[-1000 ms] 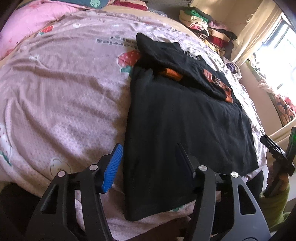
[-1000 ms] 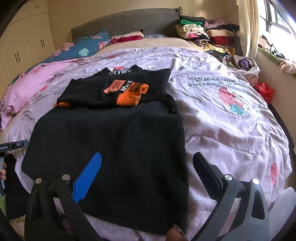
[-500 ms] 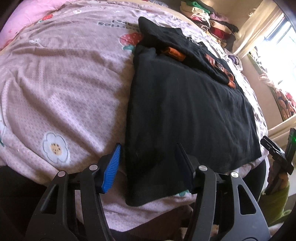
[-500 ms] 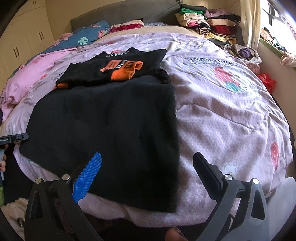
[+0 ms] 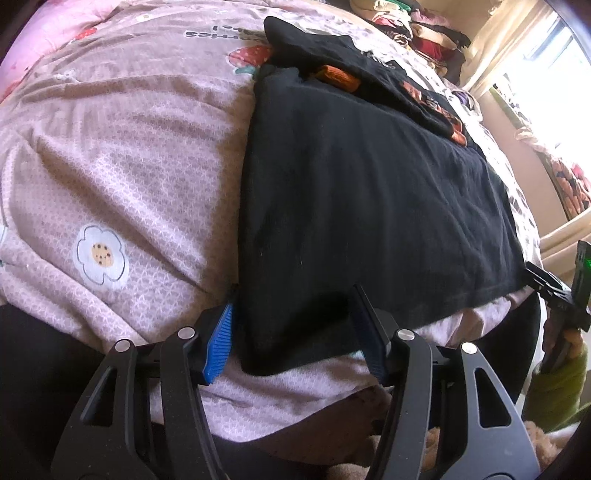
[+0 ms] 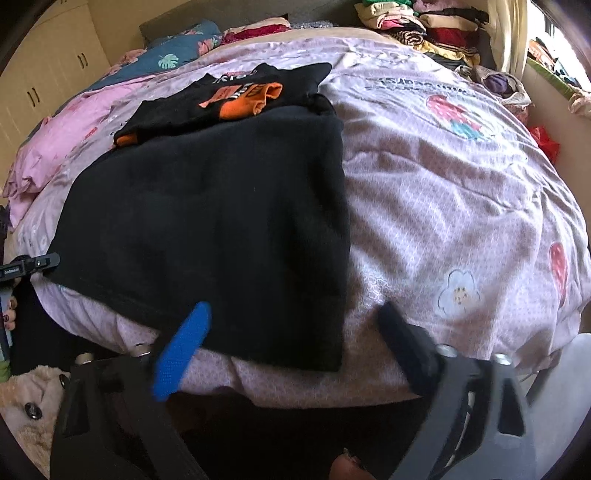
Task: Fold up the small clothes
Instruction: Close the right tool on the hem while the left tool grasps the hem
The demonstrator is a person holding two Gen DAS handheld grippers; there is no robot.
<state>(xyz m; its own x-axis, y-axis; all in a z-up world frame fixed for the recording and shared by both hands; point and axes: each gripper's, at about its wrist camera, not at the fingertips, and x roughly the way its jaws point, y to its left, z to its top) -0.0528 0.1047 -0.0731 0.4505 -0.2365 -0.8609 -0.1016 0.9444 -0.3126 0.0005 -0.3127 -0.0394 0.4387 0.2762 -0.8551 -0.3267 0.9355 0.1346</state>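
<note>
Two grippers, two garments laid out on the bed, one quilt.

Left gripper (image 5: 291,332): fingers part-open, one blue ribbed pad on the left finger, the other finger black. They straddle the near-left corner of the black garment (image 5: 369,199) at the bed edge. Cloth corner sits between the fingers; can't tell whether either pad touches it, no squeeze visible.

Right gripper (image 6: 295,332): fingers wide and closing, motion-blurred. Blue stippled pad on the left finger, black on the right. The near-right corner of the black garment (image 6: 221,221) lies between them, not pinched.

Black garment: one, matte knit, fine ribbed texture, roughly rectangular, lying flat with its near hem draping over the bed's front edge.

Second garment (image 6: 229,99): one black top with orange patches and white lettering, loosely folded, lying at the far end of the first and overlapping its far edge.

Quilt (image 6: 461,192): mauve cotton with a small lattice print, wrinkled, with strawberry, flower and text motifs. Two white flower prints seen, one per view.

Far-right corner of the bed: one stack of folded clothes (image 6: 424,26), mixed colours. One teal leaf-print pillow (image 6: 177,48) at the head.
</note>
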